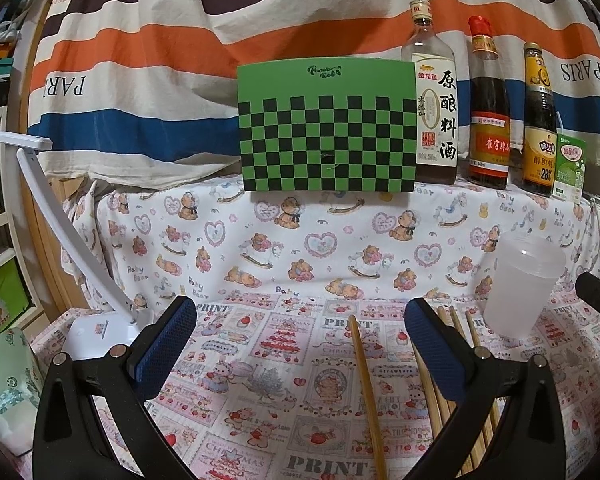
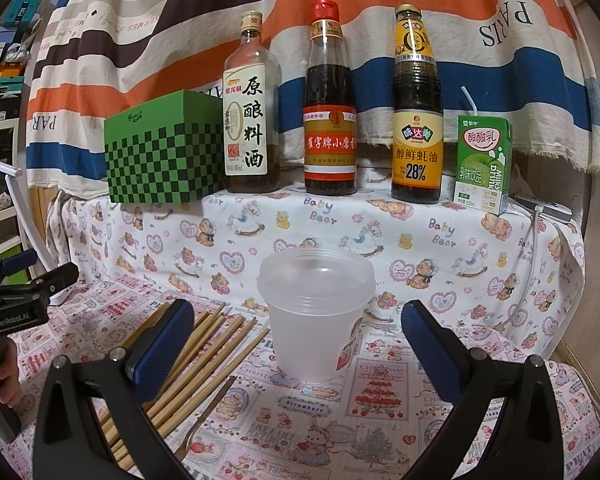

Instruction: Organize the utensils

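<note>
Several wooden chopsticks (image 2: 204, 354) lie in a loose bundle on the patterned cloth, left of an empty translucent plastic cup (image 2: 315, 314). A thin fork (image 2: 204, 412) lies beside them. In the left wrist view one chopstick (image 1: 367, 392) lies between my fingers and others (image 1: 444, 392) run under the right finger; the cup (image 1: 522, 286) stands at the right. My left gripper (image 1: 300, 340) is open and empty above the cloth. My right gripper (image 2: 296, 344) is open and empty, facing the cup. The left gripper also shows at the left edge of the right wrist view (image 2: 16, 292).
A green checkered box (image 2: 162, 156), three sauce bottles (image 2: 330, 120) and a green milk carton (image 2: 484, 164) stand on a raised shelf at the back. A white desk lamp (image 1: 96, 330) stands at the left. A charging cable (image 2: 528, 272) hangs at the right.
</note>
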`<state>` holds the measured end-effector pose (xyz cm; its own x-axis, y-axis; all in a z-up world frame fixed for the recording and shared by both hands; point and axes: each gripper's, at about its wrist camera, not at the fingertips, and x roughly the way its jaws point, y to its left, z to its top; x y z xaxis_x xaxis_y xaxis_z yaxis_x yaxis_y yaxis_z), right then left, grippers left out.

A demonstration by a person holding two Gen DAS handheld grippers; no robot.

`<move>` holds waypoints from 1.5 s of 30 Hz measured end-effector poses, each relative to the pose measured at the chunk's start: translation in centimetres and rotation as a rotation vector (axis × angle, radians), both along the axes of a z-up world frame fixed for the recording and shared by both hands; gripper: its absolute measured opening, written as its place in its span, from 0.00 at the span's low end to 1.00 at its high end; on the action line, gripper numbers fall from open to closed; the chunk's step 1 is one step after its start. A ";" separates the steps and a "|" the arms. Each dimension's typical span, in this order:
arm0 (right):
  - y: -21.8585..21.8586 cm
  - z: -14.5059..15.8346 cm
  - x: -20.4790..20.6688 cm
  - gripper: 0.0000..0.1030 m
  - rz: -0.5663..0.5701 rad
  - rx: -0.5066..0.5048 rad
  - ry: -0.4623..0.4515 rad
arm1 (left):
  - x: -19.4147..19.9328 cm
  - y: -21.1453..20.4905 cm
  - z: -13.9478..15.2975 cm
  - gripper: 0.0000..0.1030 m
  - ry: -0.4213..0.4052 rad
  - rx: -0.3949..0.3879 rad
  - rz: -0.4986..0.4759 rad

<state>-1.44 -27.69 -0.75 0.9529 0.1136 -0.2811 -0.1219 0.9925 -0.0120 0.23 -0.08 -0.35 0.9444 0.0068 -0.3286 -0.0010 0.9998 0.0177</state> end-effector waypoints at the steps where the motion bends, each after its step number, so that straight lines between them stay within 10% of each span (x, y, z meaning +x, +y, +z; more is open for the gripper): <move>1: 0.0 0.0 0.0 1.00 0.000 -0.001 0.000 | 0.0 0.0 0.0 1.00 0.001 0.000 -0.002; 32: -0.1 0.4 -0.5 1.00 -0.115 -0.021 -0.020 | 0.0 0.1 0.0 1.00 0.001 -0.019 -0.016; 38: -0.6 0.5 -0.6 1.00 -0.082 0.011 -0.009 | 2.3 -0.6 -1.1 1.00 0.187 -0.012 -0.081; 45: 0.6 0.4 -0.9 0.65 -0.044 -0.021 0.008 | 2.1 -2.1 -2.1 0.90 0.267 0.072 -0.100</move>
<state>-2.33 -27.13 -0.39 0.9546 0.0661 -0.2905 -0.0787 0.9964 -0.0317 2.35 -2.20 -2.43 0.8215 -0.0496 -0.5681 0.1114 0.9910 0.0746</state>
